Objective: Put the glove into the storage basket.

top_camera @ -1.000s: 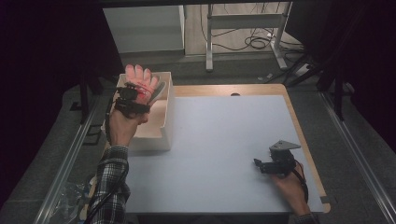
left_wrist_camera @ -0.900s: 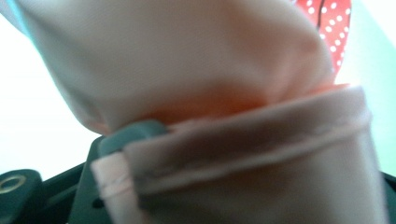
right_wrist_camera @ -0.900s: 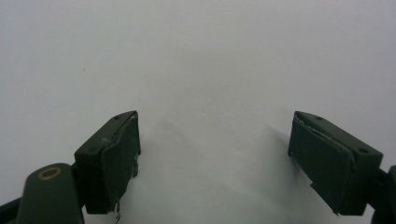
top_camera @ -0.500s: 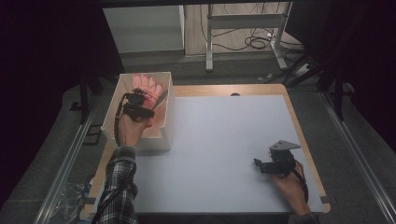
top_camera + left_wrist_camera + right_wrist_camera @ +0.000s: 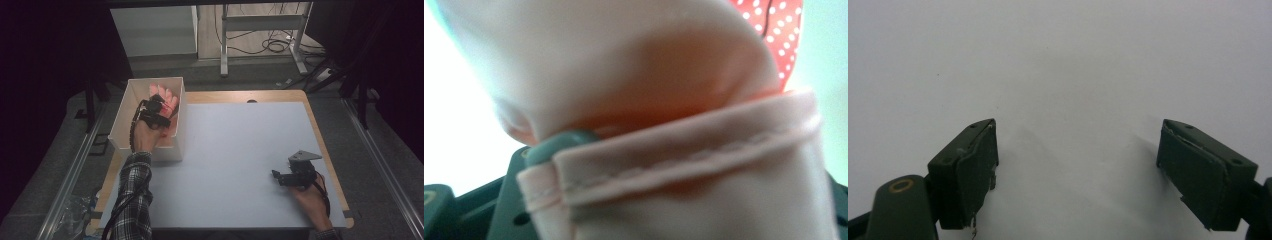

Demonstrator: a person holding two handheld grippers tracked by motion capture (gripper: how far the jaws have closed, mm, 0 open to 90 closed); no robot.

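Note:
A pink cloth [image 5: 168, 94] lies inside the white box [image 5: 150, 151] at the table's left. My left gripper [image 5: 159, 106] reaches down into the box on top of it. In the left gripper view the pink cloth [image 5: 649, 75] drapes across the jaws with its stitched hem over them, and one grey-green pad [image 5: 559, 145] pokes out beneath. These jaws have just been opening with the cloth between them; whether they still pinch it is hidden. A red dotted fabric [image 5: 776, 30] peeks out behind. My right gripper [image 5: 276, 176] rests open on the white tabletop [image 5: 1073, 60], with nothing between its jaws.
The white table surface [image 5: 240, 140] has a wooden border. A dark floor, a metal rail at the left, a desk frame and cables lie beyond the far edge. The box stands at the table's left edge.
My left hand has sunk from above the box down into it with the pink cloth. The right hand has not moved.

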